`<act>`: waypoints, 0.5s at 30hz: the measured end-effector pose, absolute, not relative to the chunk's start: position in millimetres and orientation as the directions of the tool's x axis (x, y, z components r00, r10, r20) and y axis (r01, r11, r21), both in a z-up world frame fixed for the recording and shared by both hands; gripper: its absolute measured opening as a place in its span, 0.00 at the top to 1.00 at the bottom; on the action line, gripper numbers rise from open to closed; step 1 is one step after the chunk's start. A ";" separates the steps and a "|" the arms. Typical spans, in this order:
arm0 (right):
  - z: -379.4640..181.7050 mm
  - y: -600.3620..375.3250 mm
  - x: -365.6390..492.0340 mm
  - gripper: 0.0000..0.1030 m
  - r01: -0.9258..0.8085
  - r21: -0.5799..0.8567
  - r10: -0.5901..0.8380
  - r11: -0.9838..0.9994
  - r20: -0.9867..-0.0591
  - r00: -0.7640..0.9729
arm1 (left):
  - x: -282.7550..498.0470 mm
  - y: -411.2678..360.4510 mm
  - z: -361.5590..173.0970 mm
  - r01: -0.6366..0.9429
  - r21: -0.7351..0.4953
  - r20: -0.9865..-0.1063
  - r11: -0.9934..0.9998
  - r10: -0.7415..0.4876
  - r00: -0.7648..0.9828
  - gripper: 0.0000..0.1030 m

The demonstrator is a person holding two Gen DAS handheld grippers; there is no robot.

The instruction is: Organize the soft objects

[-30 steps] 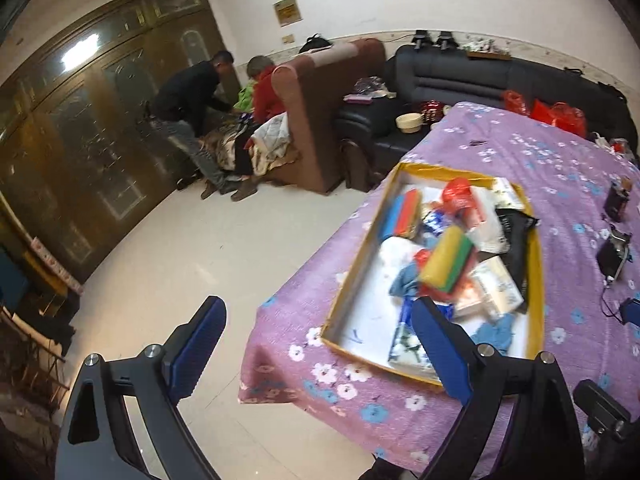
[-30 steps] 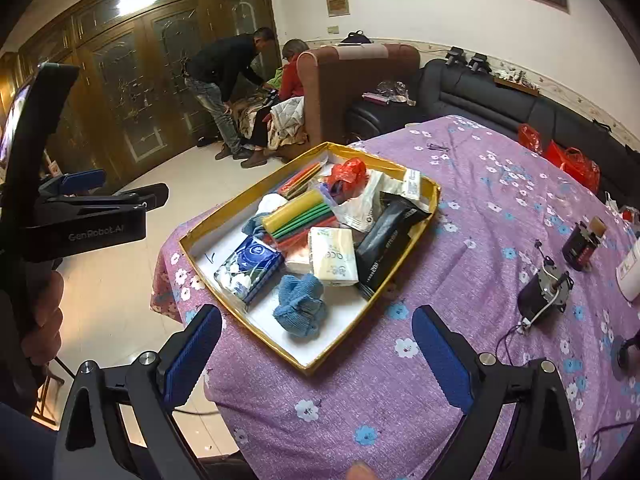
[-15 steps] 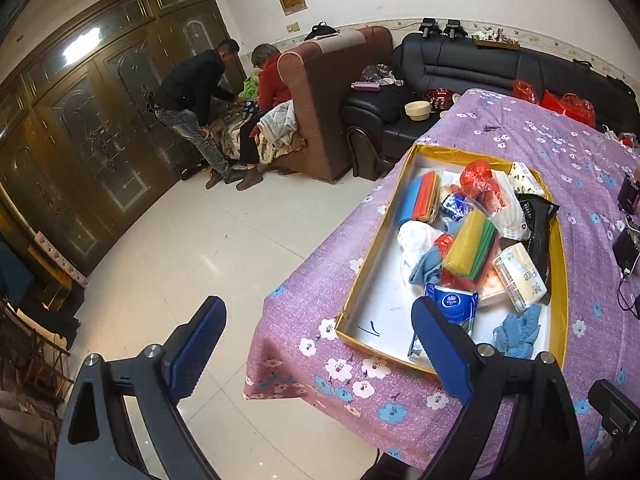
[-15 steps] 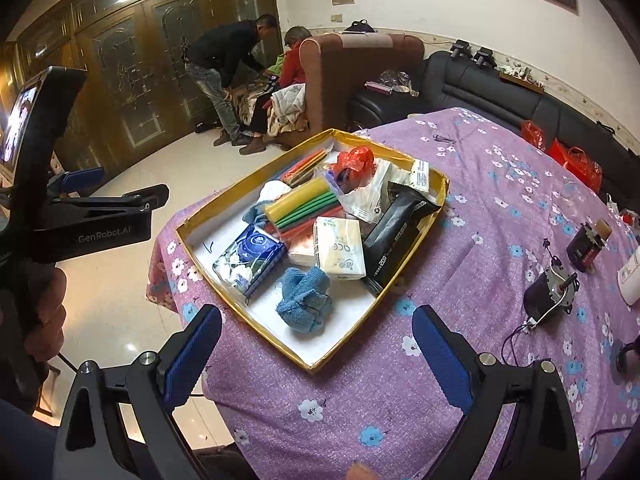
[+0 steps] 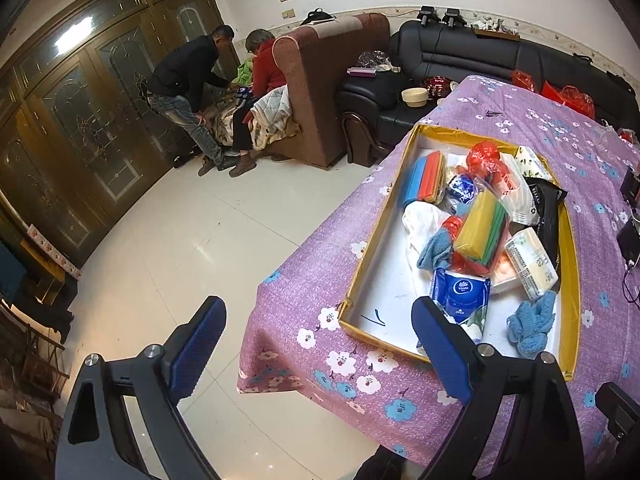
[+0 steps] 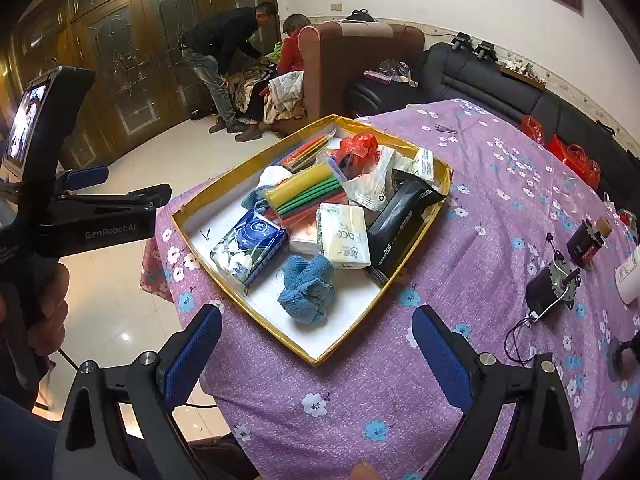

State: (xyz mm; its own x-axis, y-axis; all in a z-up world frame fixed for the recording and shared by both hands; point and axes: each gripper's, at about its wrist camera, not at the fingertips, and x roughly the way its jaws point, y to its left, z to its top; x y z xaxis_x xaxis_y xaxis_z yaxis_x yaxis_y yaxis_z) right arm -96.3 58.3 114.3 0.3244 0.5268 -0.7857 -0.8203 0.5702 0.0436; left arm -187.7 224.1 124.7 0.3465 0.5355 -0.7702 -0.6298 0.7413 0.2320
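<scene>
Left hand-held gripper (image 5: 318,338) spread wide, empty, right hand-held gripper (image 6: 316,346) likewise, gold-rimmed tray (image 6: 352,342) of soft items

white tile floor (image 5: 168,248), blk sofa (image 5: 460,56), wood doors (image 5: 92,92)

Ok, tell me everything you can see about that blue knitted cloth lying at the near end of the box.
The blue cloth is a light blue, fuzzy knitted piece, bunched into a loose folded lump rather than laid flat. It lies on the white floor of the gold-edged box, near the corner closest to the cameras. Its top edge reaches the white tissue pack, though contact is hard to confirm. Neither gripper touches it; both are open and short of the box.
</scene>
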 end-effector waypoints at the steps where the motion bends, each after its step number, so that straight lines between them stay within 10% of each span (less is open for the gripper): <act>1: 114.1 58.7 -96.4 0.05 -0.820 0.043 0.525 0.571 -0.786 0.325 | -188.1 225.2 124.4 -0.631 0.231 -0.771 0.741 0.535 0.346 0.09; 15: 114.4 60.4 -96.0 0.05 -0.820 0.039 0.527 0.570 -0.783 0.329 | -187.3 220.2 122.8 -0.599 0.236 -0.772 0.765 0.522 0.362 0.09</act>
State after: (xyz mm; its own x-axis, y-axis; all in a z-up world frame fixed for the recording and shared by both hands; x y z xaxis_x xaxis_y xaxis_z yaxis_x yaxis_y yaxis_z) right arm -96.0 60.4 114.4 0.3290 0.5272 -0.7835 -0.8205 0.5703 0.0393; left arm -187.3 220.2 122.8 0.3621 0.5221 -0.7722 -0.5992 0.7649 0.2362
